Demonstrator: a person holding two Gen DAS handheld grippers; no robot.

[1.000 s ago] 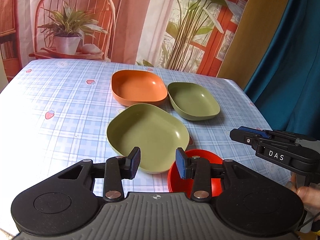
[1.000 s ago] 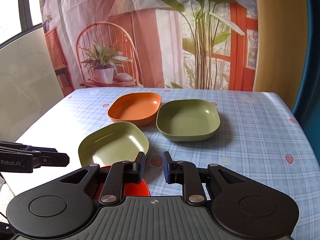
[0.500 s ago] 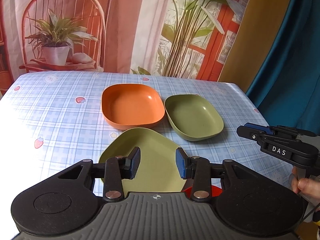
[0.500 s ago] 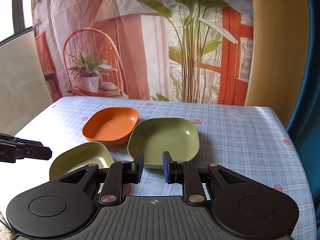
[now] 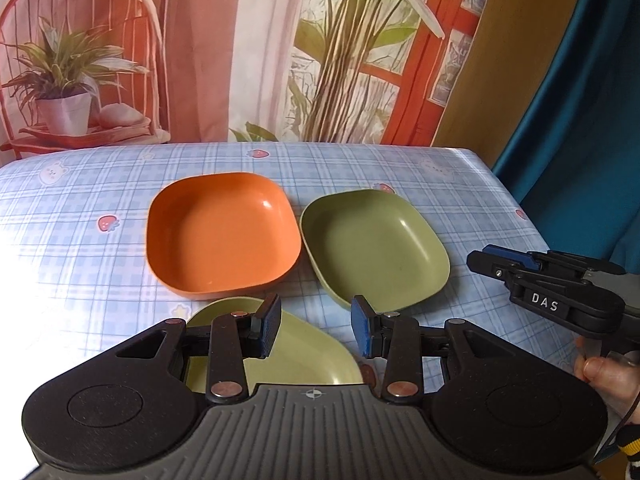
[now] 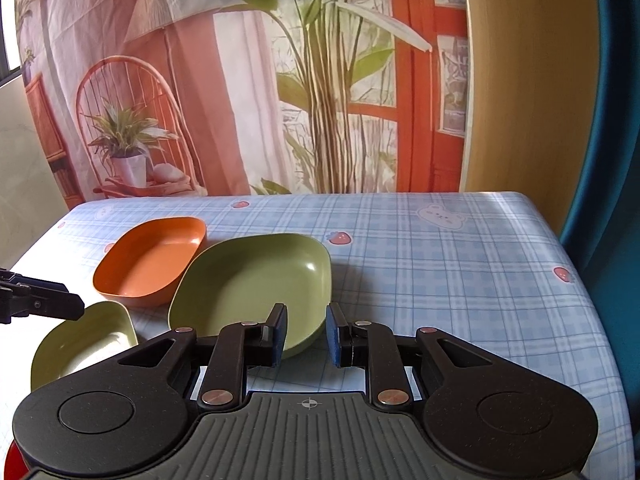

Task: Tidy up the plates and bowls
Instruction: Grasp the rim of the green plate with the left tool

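Observation:
An orange bowl [image 5: 222, 232] and a green bowl [image 5: 376, 244] sit side by side on the table. A shallow green plate [image 5: 296, 356] lies nearer, under my left gripper [image 5: 316, 326], which is open and empty above its far edge. My right gripper [image 6: 307, 334] is open and empty, just over the near rim of the green bowl [image 6: 252, 280]; it also shows in the left wrist view [image 5: 492, 260]. The orange bowl [image 6: 150, 260] and green plate [image 6: 84, 344] lie to its left. A red plate [image 6: 12, 464] peeks out at the bottom left.
The table has a blue checked cloth [image 6: 440, 264] with strawberry and bear prints. Its right edge drops off by a blue curtain [image 5: 580, 120]. A printed backdrop [image 5: 240, 48] hangs behind the far edge. The left gripper shows at the left of the right wrist view [image 6: 40, 304].
Both grippers have moved forward toward the bowls. The red plate has slipped out of the left wrist view under the gripper body. The right gripper's jaws have opened wider.

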